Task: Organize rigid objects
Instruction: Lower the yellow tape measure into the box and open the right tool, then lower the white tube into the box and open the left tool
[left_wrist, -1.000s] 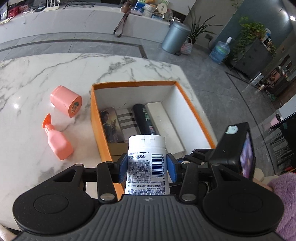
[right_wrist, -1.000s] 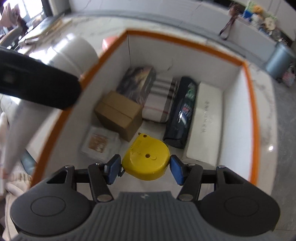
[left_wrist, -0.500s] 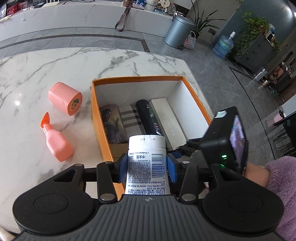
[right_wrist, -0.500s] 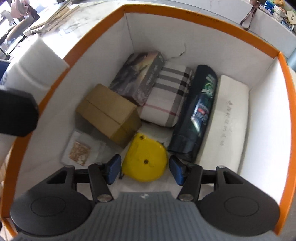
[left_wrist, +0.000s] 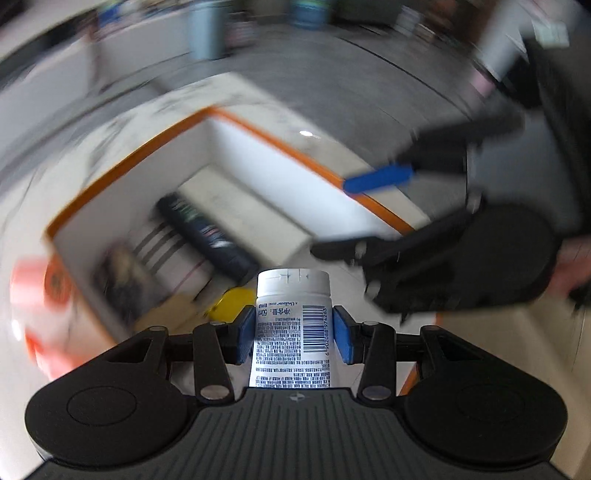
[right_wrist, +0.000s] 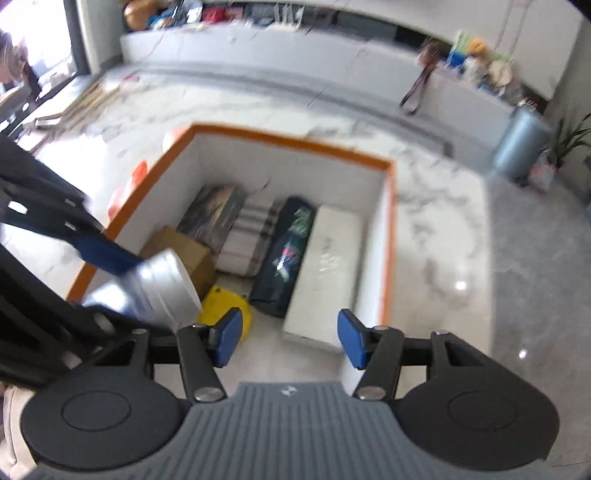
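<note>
On the marble table (right_wrist: 439, 206) sat an orange box (right_wrist: 288, 138). The left gripper (left_wrist: 293, 332) squeezed a white bottle (left_wrist: 291, 332). The right gripper (right_wrist: 288, 339) was wide open with nothing in it, with a yellow disc (right_wrist: 221, 306) at its 10 o'clock.

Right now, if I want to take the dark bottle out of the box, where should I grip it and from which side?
Probably from above, across the narrow middle of the dark bottle: it lies flat, wedged between the striped item and the white box.
</note>
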